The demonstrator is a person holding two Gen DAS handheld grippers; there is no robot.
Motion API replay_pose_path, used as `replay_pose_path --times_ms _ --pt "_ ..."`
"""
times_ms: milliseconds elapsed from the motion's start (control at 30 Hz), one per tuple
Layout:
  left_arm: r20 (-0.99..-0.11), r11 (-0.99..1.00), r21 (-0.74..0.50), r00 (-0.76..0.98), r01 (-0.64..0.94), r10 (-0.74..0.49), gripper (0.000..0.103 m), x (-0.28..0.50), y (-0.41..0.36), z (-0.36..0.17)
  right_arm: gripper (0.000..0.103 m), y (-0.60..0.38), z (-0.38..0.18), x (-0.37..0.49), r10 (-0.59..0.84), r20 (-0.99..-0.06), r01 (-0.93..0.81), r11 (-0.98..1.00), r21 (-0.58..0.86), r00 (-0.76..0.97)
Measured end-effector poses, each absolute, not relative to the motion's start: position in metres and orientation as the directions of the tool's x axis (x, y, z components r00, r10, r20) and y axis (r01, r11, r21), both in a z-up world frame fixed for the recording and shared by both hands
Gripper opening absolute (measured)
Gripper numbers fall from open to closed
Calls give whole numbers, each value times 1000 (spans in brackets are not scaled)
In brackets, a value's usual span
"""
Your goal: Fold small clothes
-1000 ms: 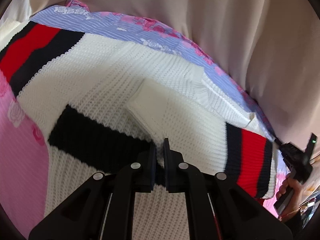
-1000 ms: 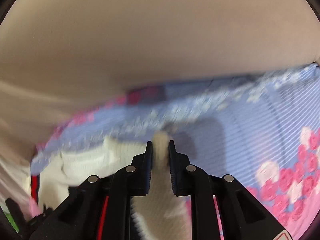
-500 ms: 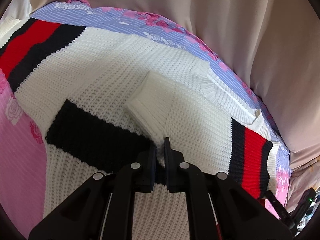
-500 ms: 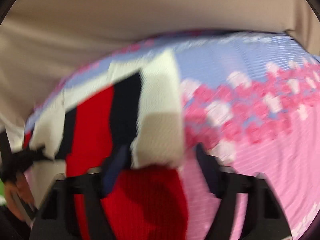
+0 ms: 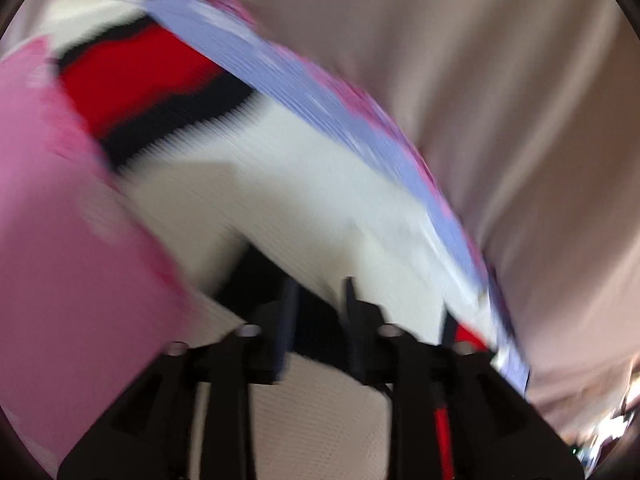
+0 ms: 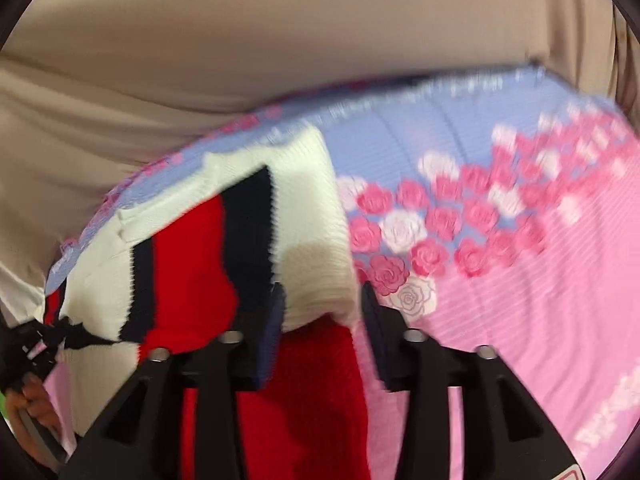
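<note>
Beige cloth hung behind a bed covered by a pink and lilac sheet printed with roses, and on that sheet lay the white knitted sweater with its red and black stripes. We could see both views were smeared, so fine detail was lost to us.

Our right tongs stood open, jaws apart on either side of the white cuff of a sleeve that was folded up over the red stripe; the cuff sat between them, but nothing was pinched. Our left tongs also had a gap between the jaws, with dark knit showing in it, and we judged them open, though the blur made that less than certain.

We thought the main risk lay in the knit itself. It was thick and springy, so a sleeve let go on a fold might slide back off. If we closed the right tongs too deep, we could catch two layers at once and drag the fold apart. The loose sheet beneath could also bunch and pull the sweater askew. A rib might snag on a jaw's edge as we withdrew.
</note>
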State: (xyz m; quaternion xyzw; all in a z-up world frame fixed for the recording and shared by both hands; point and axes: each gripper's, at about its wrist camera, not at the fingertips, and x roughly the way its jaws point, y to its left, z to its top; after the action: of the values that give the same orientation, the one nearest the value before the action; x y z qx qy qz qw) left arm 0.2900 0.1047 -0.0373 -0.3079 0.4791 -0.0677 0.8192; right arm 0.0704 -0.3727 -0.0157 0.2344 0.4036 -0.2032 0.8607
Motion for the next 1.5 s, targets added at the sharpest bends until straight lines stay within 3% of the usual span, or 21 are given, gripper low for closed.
replay_pose_path --times_ms 67,200,300,333,400,433,533,700,833,900,1000,1100,1167,1333,1500 --pt "-761 794 -542 563 -275 -324 48 306 152 -36 64 -355 -10 61 -148 -792 505 835 221 592" --pt "-806 770 -444 579 -458 -120 48 351 249 -44 65 -315 -12 51 -91 -820 449 868 213 565" --pt "-852 758 -363 523 -542 -34 47 384 295 -62 66 -279 -26 43 -18 -846 421 873 247 533" --pt "-863 735 -368 504 -570 -40 45 390 307 -71 66 -271 -28 45 5 -851 414 872 260 525" --pt "-849 695 -403 527 -595 -41 25 392 320 -75 66 -249 -34 47 50 -865 393 877 277 500" --pt "-846 694 -415 530 -588 -57 7 396 320 -75 66 -243 -36 49 60 -868 383 881 278 493" --pt "-826 739 -410 561 -534 -52 6 399 303 -54 66 -221 -36 56 99 -871 334 898 287 482" --pt "-671 883 -430 721 -188 -173 5 372 200 50 67 -215 -27 58 109 -852 306 904 299 512" --pt "-575 894 -406 706 191 -412 6 308 57 105 67 -232 -23 51 102 -841 343 882 324 532" --pt "-606 858 -418 612 299 -508 7 279 -8 91 68 -245 -21 45 96 -832 369 864 342 547" --pt "-708 837 -422 451 348 -544 9 239 -82 31 68 -265 -24 35 68 -833 409 848 338 548" --pt "-777 834 -479 311 273 -548 10 214 -101 -27 68 -287 -27 25 46 -837 448 828 337 545" --pt "-768 825 -528 303 199 -564 13 209 -88 -43 68 -297 -25 22 23 -836 459 827 324 549" --pt "-744 835 -549 435 35 -507 39 210 -12 -35 70 -313 -17 45 58 -807 421 830 366 587" --pt "-764 808 -569 464 -154 -449 39 243 58 -44 72 -264 -3 124 63 -804 212 950 230 591"
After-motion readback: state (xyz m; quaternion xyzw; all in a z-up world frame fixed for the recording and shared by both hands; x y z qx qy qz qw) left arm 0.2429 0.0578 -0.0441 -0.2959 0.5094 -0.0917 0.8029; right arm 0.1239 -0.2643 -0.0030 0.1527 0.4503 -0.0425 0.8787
